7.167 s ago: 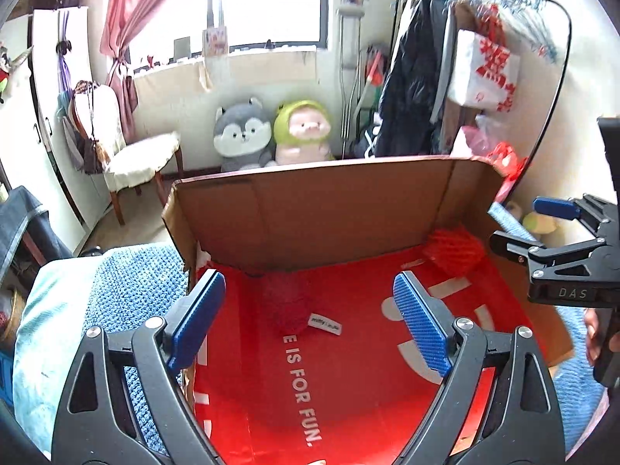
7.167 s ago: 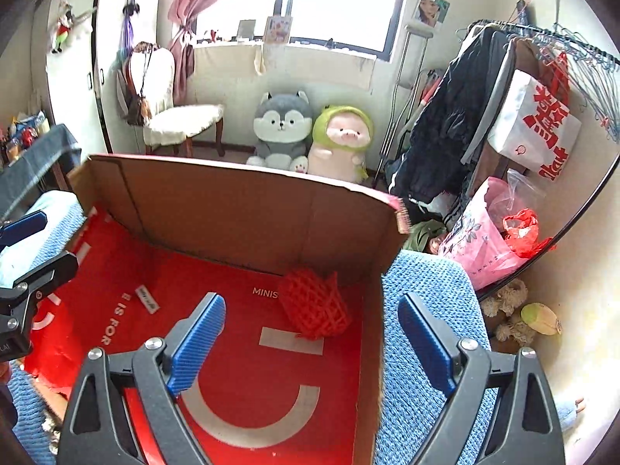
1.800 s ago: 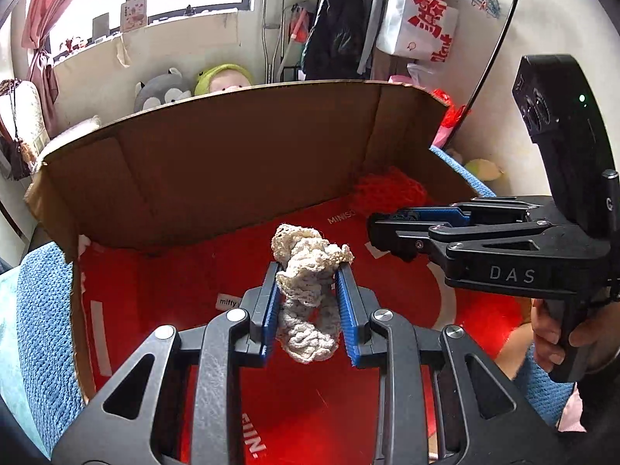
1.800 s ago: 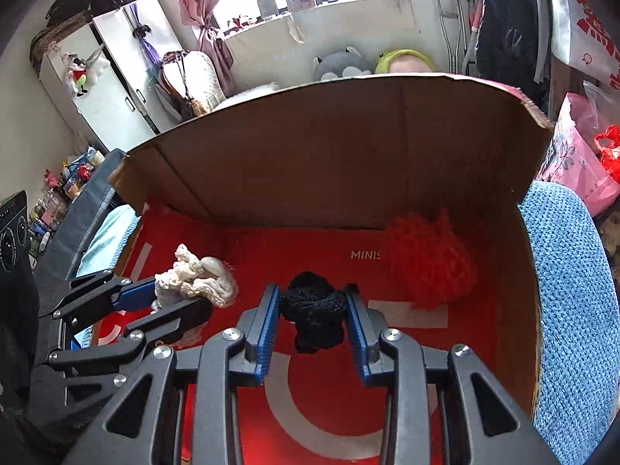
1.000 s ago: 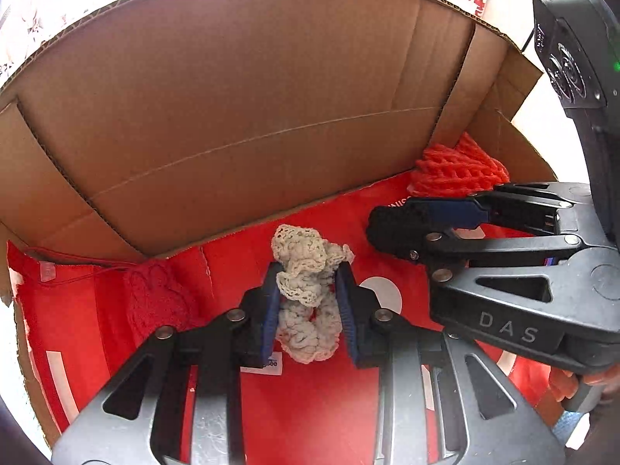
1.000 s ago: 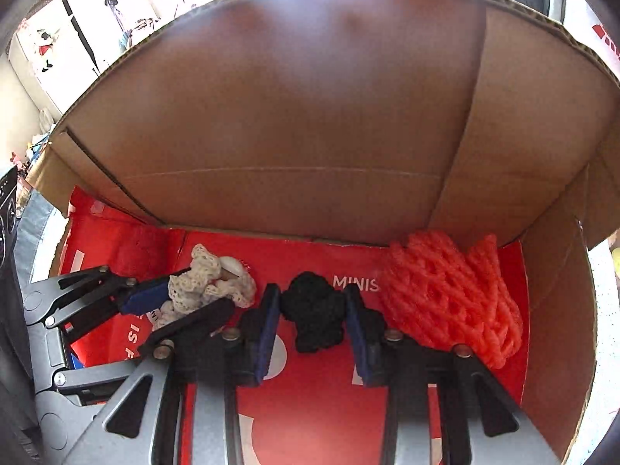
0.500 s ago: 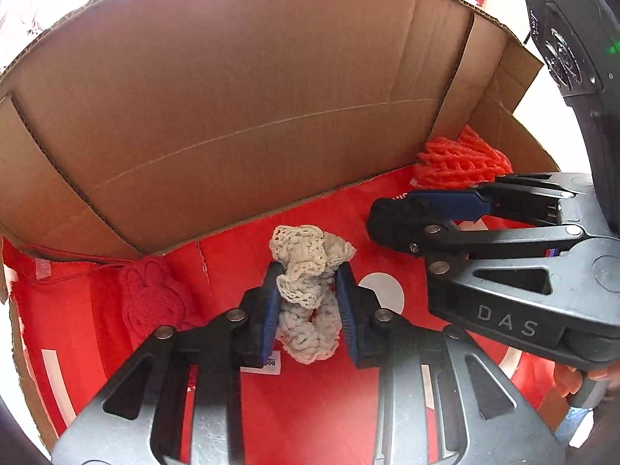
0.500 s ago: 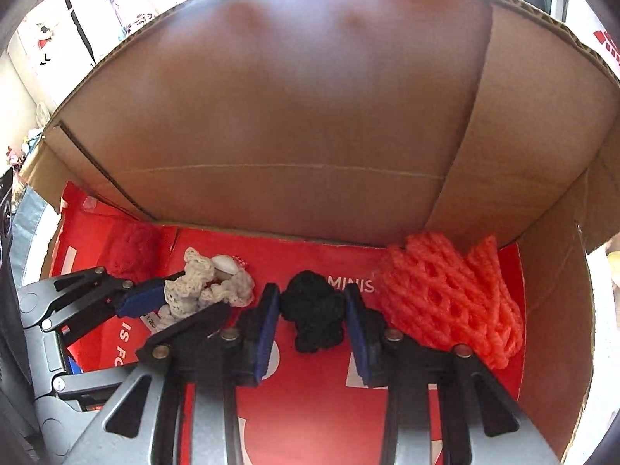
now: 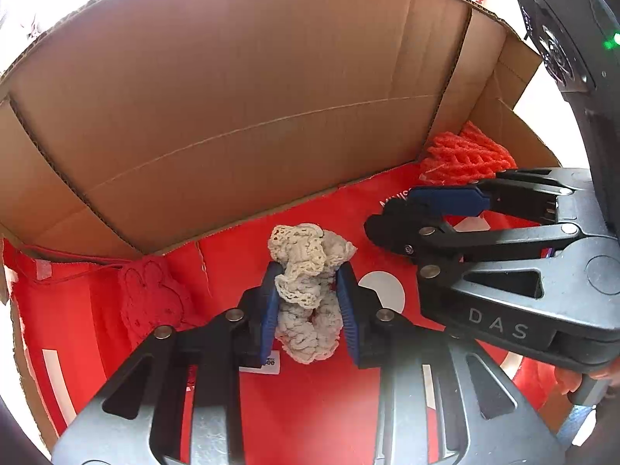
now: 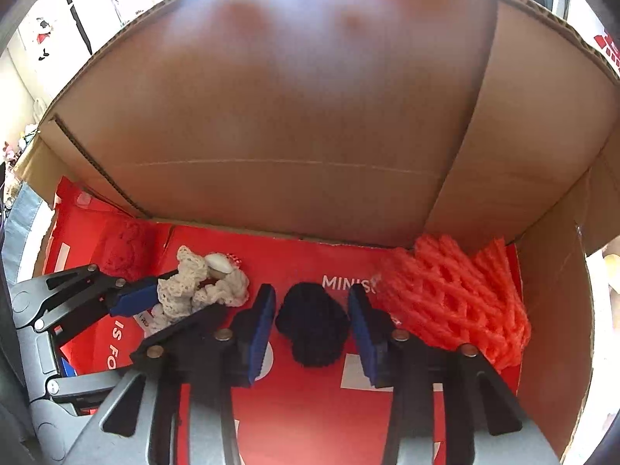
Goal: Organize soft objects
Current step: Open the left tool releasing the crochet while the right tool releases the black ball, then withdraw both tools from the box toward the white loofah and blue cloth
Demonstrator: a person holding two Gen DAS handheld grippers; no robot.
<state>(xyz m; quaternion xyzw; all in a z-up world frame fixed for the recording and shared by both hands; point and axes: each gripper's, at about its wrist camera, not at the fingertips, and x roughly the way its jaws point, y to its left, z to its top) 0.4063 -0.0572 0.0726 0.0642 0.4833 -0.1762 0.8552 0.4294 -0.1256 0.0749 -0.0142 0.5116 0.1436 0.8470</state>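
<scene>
The cardboard box (image 10: 310,108) takes up nearly all of both views, its tall brown back wall rising behind a red printed floor (image 10: 302,418) with white lettering. In the box's far right corner lies the orange foam net (image 10: 449,302), a loose bunched mesh resting against the right wall. The right tongs (image 10: 312,319) reach into the box just left of that net; their jaws have just been opening, and the black crocheted piece (image 10: 312,323) sits between the blue pads with a sliver of gap showing on each side, so they stand apart around it and no longer press it. It lies on the red floor near the middle of the back wall. The left tongs (image 9: 308,302) are clamped on the cream crocheted piece (image 9: 306,294), its lacy top bulging above the pads and its lower loops hanging below them over the floor, left of the black one. Toward the box's far left corner a red crocheted bunny (image 9: 151,294) lies flat on the floor, hard to pick out against the red. A small white label (image 9: 267,364) shows beneath the left tongs.
</scene>
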